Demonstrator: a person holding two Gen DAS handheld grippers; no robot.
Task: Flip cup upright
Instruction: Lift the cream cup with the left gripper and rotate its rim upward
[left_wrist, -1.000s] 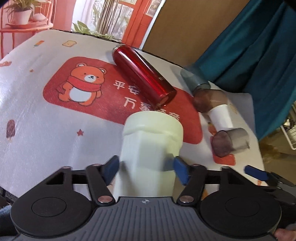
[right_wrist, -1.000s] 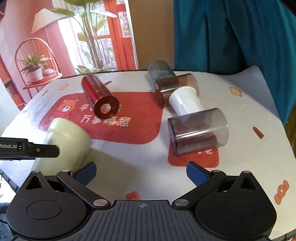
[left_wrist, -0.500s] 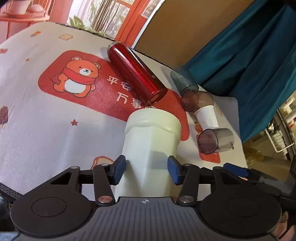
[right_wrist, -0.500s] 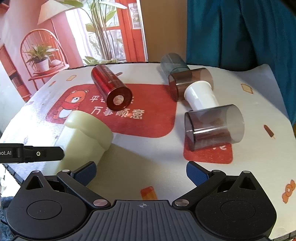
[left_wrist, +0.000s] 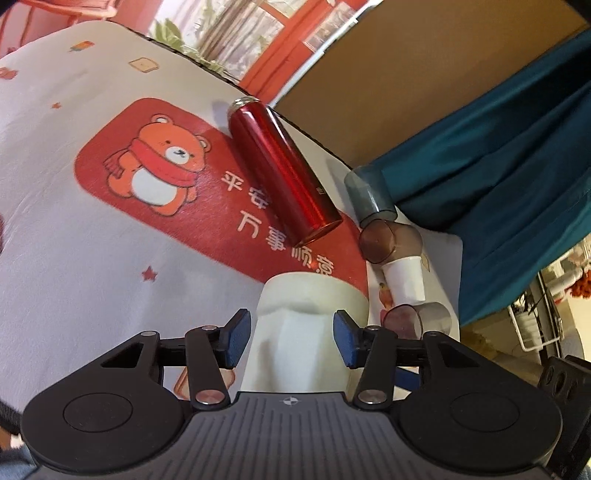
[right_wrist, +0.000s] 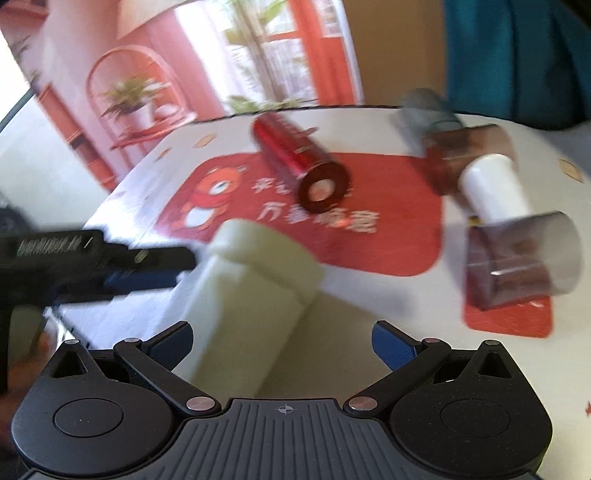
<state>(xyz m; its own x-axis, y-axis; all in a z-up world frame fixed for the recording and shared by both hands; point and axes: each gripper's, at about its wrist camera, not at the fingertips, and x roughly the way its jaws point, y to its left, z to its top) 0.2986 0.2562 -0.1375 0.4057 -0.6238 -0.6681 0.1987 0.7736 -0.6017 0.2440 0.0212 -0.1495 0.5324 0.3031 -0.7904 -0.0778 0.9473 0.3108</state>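
Cup: cream plastic cup (left_wrist: 312, 332), tilted above the bench (left_wrist: 74, 258)
Left tongs (left_wrist: 291, 338): slightly parted, pads flanking the cup's body, contact unclear
Right tongs (right_wrist: 282, 341): spread wide, empty, cup just ahead

1. The cream cup (left_wrist: 306, 332) has its near end hidden behind the left gripper (left_wrist: 291, 334) body.
2. The right wrist view is blurry, so the red mat (right_wrist: 295, 218) writing cannot be read.
3. The left gripper (right_wrist: 110, 266) is cut off at the left edge there.
4. The far grey cup (right_wrist: 424, 110) looks smeared, perhaps lying down.
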